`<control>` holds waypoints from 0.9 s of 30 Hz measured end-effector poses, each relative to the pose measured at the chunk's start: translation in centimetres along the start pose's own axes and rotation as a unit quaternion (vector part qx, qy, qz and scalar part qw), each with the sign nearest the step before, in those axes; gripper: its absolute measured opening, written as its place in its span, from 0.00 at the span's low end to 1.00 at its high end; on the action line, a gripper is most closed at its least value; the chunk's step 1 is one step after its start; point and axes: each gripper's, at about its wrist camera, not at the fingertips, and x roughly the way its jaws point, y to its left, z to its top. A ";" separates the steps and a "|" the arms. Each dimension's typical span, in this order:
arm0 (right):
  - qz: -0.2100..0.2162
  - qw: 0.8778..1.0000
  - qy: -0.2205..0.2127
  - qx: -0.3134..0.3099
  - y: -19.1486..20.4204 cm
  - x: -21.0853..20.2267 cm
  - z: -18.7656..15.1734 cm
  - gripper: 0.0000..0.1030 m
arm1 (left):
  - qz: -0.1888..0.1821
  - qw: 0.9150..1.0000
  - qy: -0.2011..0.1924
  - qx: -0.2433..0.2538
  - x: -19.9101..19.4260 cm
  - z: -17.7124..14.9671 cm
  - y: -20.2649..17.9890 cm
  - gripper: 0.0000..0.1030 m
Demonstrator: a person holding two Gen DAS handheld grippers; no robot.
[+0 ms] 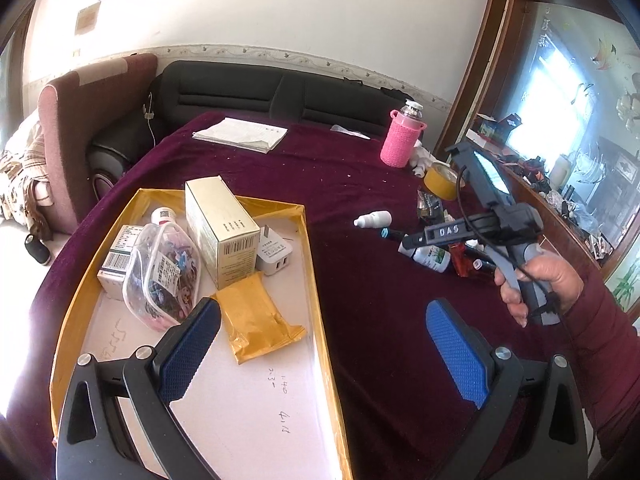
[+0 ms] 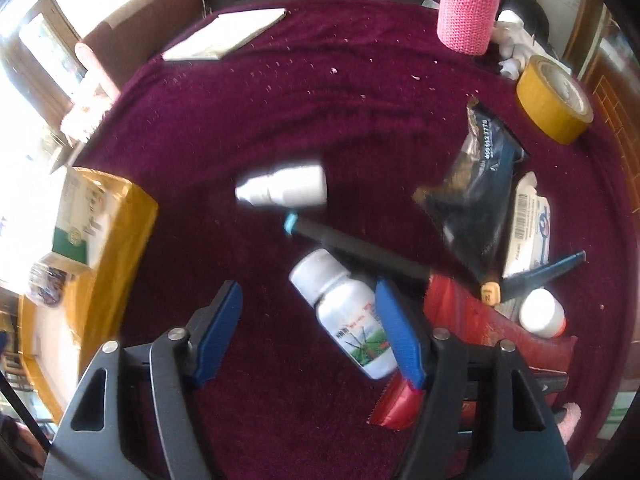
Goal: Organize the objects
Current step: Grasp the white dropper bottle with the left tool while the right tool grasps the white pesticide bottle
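A shallow yellow-rimmed box (image 1: 316, 280) on the maroon cloth holds a gold carton (image 1: 220, 228), a white charger (image 1: 274, 254), a yellow packet (image 1: 256, 320) and a clear pouch (image 1: 164, 276). My left gripper (image 1: 324, 352) hangs open over the box's right rim, with nothing in it. My right gripper (image 2: 308, 332) points steeply down, open. A white bottle with a green label (image 2: 352, 320) lies between its fingers, close against the right pad (image 2: 400, 340); the left pad stands well apart. A small white dropper bottle (image 2: 284, 190) and a black pen (image 2: 360, 248) lie just beyond.
To the right lie a black packet (image 2: 472, 200), a red packet (image 2: 480, 328), a white sachet (image 2: 528, 224) and a white-capped bottle (image 2: 542, 314). Further back are a yellow tape roll (image 2: 554, 100), a pink knit-covered bottle (image 2: 468, 12) and papers (image 2: 224, 36). A sofa (image 1: 260, 92) stands behind.
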 end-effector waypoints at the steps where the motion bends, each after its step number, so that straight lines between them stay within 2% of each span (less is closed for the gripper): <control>1: -0.015 1.000 0.005 -0.005 0.1 0.3 -0.2 0.66 | -0.004 1.000 0.002 -0.005 0.1 0.4 0.2 0.98; 3: -0.041 0.999 0.019 -0.017 0.2 1.3 -0.6 0.55 | -0.014 1.000 0.006 -0.016 0.3 1.3 0.5 0.98; 4: -0.048 0.998 0.030 -0.018 0.2 1.9 -1.0 0.39 | -0.020 1.000 0.006 -0.020 0.4 1.8 0.5 0.98; 5: -0.044 0.998 0.036 -0.015 0.1 2.2 -1.2 0.32 | -0.024 1.000 0.005 -0.019 0.4 2.3 0.4 0.98; 7: -0.040 0.999 0.023 -0.004 -0.1 1.9 -2.0 0.31 | -0.023 1.000 0.010 -0.011 0.7 3.5 -0.1 0.98; 10: -0.005 1.000 -0.002 0.026 -0.9 0.7 -3.7 0.31 | -0.021 1.000 0.015 0.015 1.7 5.8 -1.4 0.98; 13: 0.013 0.999 -0.023 0.046 -1.6 -0.4 -6.7 0.31 | -0.005 0.998 0.022 0.051 4.0 8.2 -3.7 0.98; 16: 0.017 0.997 -0.064 0.044 -1.9 -1.4 -9.6 0.31 | -0.012 0.995 0.036 0.096 8.2 10.3 -6.3 0.98; 20: 0.059 0.990 -0.114 0.062 -2.8 -2.2 -11.6 0.31 | -0.003 0.989 0.084 0.120 16.1 11.9 -8.4 0.98; 23: 0.088 0.986 -0.121 0.076 -3.7 -2.3 -11.8 0.31 | 0.006 0.983 0.122 0.135 21.2 11.9 -9.4 0.94; 27: 0.109 0.983 -0.122 0.081 -3.9 -1.8 -11.1 0.31 | -0.003 0.976 0.145 0.166 25.0 11.3 -10.6 0.94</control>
